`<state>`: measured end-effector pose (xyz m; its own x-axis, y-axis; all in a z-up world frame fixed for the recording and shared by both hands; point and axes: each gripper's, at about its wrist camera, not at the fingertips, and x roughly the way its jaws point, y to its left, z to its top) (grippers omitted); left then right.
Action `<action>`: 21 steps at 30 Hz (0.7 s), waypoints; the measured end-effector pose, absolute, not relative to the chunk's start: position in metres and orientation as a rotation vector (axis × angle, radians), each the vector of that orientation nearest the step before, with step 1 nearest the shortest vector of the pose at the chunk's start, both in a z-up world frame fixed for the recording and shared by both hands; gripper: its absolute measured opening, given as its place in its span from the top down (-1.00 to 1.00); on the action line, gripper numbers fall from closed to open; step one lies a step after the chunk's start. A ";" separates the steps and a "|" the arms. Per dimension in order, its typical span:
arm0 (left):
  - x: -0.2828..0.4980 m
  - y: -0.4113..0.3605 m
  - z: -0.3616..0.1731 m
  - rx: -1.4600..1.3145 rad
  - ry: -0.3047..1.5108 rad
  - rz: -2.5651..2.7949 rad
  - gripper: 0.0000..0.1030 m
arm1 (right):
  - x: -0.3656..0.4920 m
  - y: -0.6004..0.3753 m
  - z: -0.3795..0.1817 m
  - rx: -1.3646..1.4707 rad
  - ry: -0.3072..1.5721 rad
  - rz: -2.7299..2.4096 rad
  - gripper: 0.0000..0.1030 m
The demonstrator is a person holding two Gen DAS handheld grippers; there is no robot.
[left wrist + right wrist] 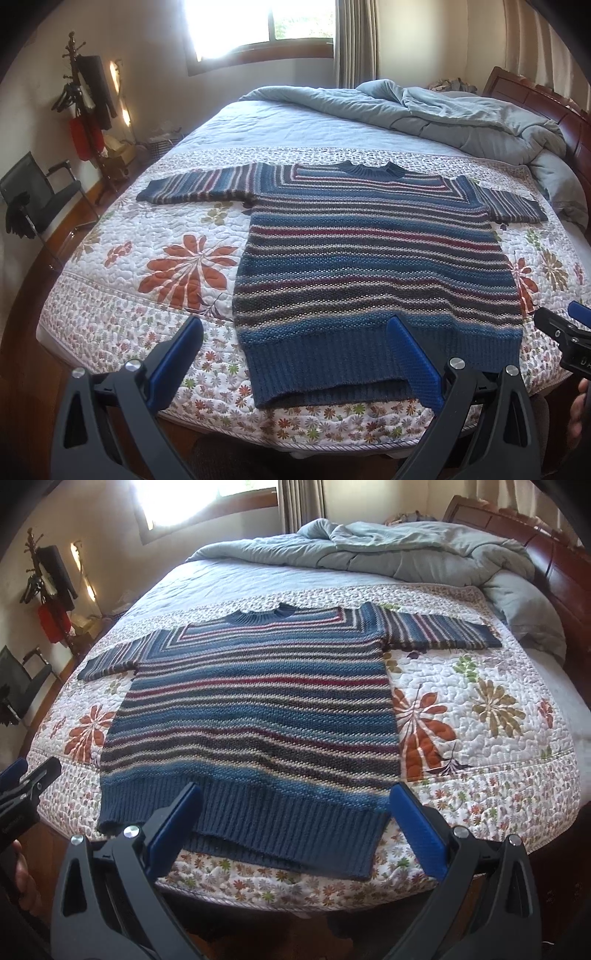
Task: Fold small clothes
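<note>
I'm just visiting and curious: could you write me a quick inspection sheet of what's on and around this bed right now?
Surface: flowered quilt covering the bed.
Job's things: striped sweater lying flat, unfolded, both sleeves spread out, hem nearest the cameras.
Clutter: rumpled grey duvet heaped at the far end.
Grippers: left gripper and right gripper both open, holding nothing, hovering near the hem.
Cables: nothing seen.
Surroundings: window, coat rack, black chair, wooden headboard.

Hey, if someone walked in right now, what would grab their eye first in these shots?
The striped knit sweater, spread flat with both sleeves out on the floral quilt at the near end of the bed. Behind it, a rumpled grey duvet is piled by the headboard. Both the left gripper and right gripper hang open over its hem.
</note>
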<state>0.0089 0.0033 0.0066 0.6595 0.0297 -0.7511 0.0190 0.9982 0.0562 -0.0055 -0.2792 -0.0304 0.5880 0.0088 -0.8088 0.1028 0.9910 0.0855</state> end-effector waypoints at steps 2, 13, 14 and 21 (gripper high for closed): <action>0.009 0.003 0.007 0.064 0.849 0.007 -0.93 | -0.006 -0.281 -0.029 0.134 0.934 -0.060 -0.95; 0.009 0.002 0.007 0.069 0.849 0.008 -0.93 | -0.004 -0.283 -0.030 0.145 0.931 -0.048 -0.95; 0.009 0.002 0.007 0.070 0.850 0.008 -0.93 | -0.004 -0.283 -0.030 0.146 0.931 -0.048 -0.95; 0.010 0.000 0.007 0.070 0.853 0.006 -0.93 | -0.004 -0.282 -0.029 0.149 0.924 -0.043 -0.95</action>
